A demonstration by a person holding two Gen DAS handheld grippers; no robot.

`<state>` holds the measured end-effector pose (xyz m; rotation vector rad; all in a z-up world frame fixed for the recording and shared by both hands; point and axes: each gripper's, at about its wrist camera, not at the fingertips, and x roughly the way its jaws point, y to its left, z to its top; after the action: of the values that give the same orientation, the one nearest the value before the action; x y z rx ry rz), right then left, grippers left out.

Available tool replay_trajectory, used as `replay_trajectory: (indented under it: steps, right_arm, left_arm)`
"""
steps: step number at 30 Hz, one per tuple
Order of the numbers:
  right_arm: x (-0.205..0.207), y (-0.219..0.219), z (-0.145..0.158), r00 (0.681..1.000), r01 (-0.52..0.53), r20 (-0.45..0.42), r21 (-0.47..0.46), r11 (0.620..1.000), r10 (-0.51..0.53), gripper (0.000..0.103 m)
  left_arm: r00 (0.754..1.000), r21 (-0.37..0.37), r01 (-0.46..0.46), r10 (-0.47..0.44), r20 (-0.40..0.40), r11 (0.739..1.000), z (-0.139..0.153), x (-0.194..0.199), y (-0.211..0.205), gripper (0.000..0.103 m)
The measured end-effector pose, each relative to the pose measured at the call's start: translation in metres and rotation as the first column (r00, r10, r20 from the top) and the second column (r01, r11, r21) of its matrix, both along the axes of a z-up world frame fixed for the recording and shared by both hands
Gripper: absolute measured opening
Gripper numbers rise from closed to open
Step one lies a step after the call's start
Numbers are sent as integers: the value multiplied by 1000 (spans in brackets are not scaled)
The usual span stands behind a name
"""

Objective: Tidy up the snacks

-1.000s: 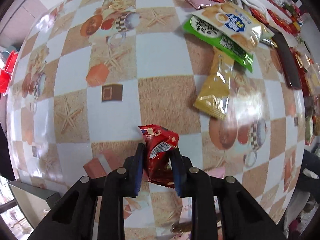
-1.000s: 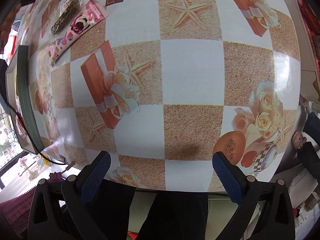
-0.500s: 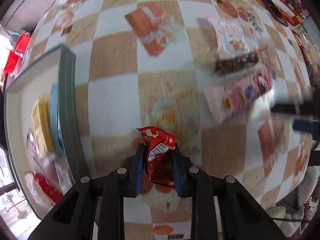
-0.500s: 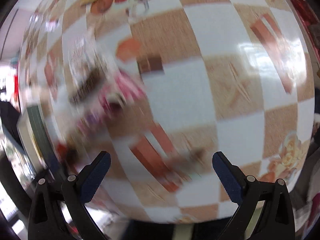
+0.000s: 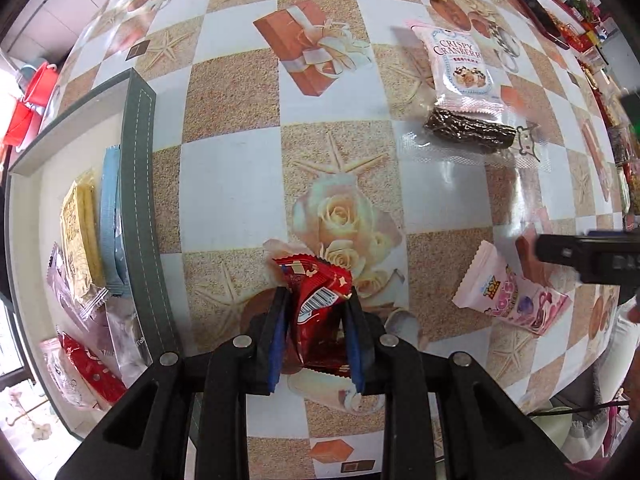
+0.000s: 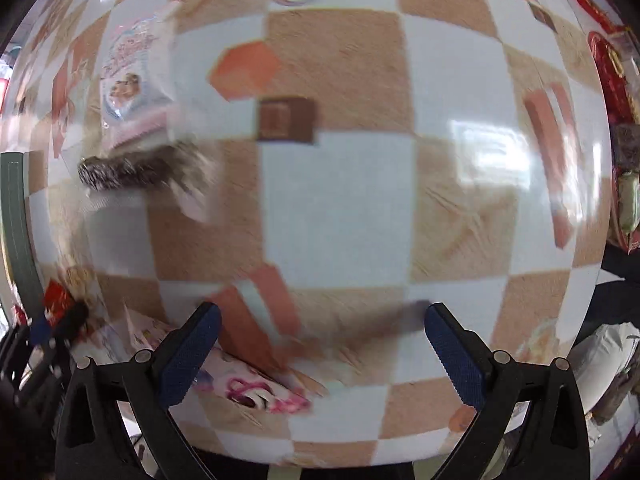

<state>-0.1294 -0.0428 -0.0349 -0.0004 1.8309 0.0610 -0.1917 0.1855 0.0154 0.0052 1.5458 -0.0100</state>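
Note:
My left gripper point(image 5: 316, 300) is shut on a red snack packet point(image 5: 318, 300) and holds it above the table, to the right of a grey-rimmed box point(image 5: 138, 184) that holds several snack packets. My right gripper point(image 6: 320, 320) is open and empty over the table; it also shows at the right edge of the left wrist view point(image 5: 588, 254). A pink packet point(image 5: 512, 294) lies below it, also seen in the right wrist view point(image 6: 248, 384). A pink cranberry packet point(image 5: 460, 66) and a clear packet with a dark bar point(image 5: 470, 132) lie further off.
The table carries a checkered cloth with starfish and roses point(image 5: 340, 216). More snacks lie along the far right edge point(image 5: 532, 4). Red buckets point(image 5: 28, 96) stand beyond the table at left. The right wrist view is motion-blurred.
My left gripper has swung with the red packet from the far snack pile toward the box. My right gripper has moved across the table toward the pink packet, still open.

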Motion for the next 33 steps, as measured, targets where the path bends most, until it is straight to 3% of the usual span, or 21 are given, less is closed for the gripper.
replay_trajectory:
  steps: [4, 6, 8, 10, 12, 15, 17, 19, 21, 22, 24, 25, 26, 28, 29, 33]
  right_arm:
    - [-6, -35, 16, 995, 96, -1, 63, 993, -96, 102]
    - [-12, -32, 32, 998, -41, 52, 74, 996, 38, 102]
    - [-25, -11, 46, 965, -254, 93, 87, 963, 246, 102]
    - [-39, 17, 50, 888, -455, 110, 59, 889, 447, 102]
    - [-51, 41, 45, 814, -576, 117, 27, 817, 569, 102]
    - [-54, 60, 31, 803, -594, 92, 47, 803, 588, 103]
    - [-62, 75, 28, 792, -608, 64, -3, 794, 607, 103]
    - [-62, 76, 31, 795, -605, 55, 1, 796, 604, 102]
    - [-78, 96, 33, 800, -597, 58, -8, 802, 597, 88]
    - [-80, 100, 37, 805, -591, 64, -10, 807, 590, 82]
    - [-88, 109, 42, 821, -566, 80, -15, 825, 565, 50]
    - [-90, 108, 47, 828, -555, 85, -15, 832, 554, 42]
    - [-86, 102, 50, 833, -547, 83, -14, 837, 547, 28]
    - [-77, 98, 55, 862, -503, 75, 5, 864, 502, 25]
    - [-75, 95, 56, 878, -476, 69, 22, 879, 474, 25]
    - [-61, 69, 71, 955, -298, 46, 132, 945, 294, 25]
  left_arm:
    - [1000, -1, 5, -5, -5, 1000, 1, 2, 0, 29]
    - [1000, 1, 11, -11, -7, 1000, 2, 4, -3, 29]
    - [1000, 1, 11, -11, -7, 1000, 2, 4, -4, 29]
    - [1000, 3, 12, -12, -7, 1000, 2, 4, -6, 29]
    - [1000, 3, 10, -10, -9, 1000, 2, 4, -6, 29]
    - [1000, 4, 6, -5, -15, 1000, 1, 6, -7, 29]
    - [1000, 5, 3, -3, -16, 1000, 1, 8, -6, 30]
    - [1000, 10, -8, 8, -17, 1000, 0, 8, -5, 35]
    - [999, 5, -33, 33, -37, 999, -3, 10, -1, 58]
    - [998, -1, -49, 49, -46, 999, -5, 10, 3, 61]
    - [998, -1, -47, 47, -46, 999, -5, 11, 4, 62]
    - [998, 0, -37, 37, -45, 999, -4, 11, 4, 62]
    - [999, -1, -28, 28, -46, 1000, -4, 12, 3, 61]
    - [999, -7, -9, 9, -43, 1000, -2, 12, 2, 46]
    - [999, -14, 3, -4, -42, 1000, 1, 13, 1, 26]
    - [998, -96, -24, 19, -54, 995, 10, 9, 6, 24]
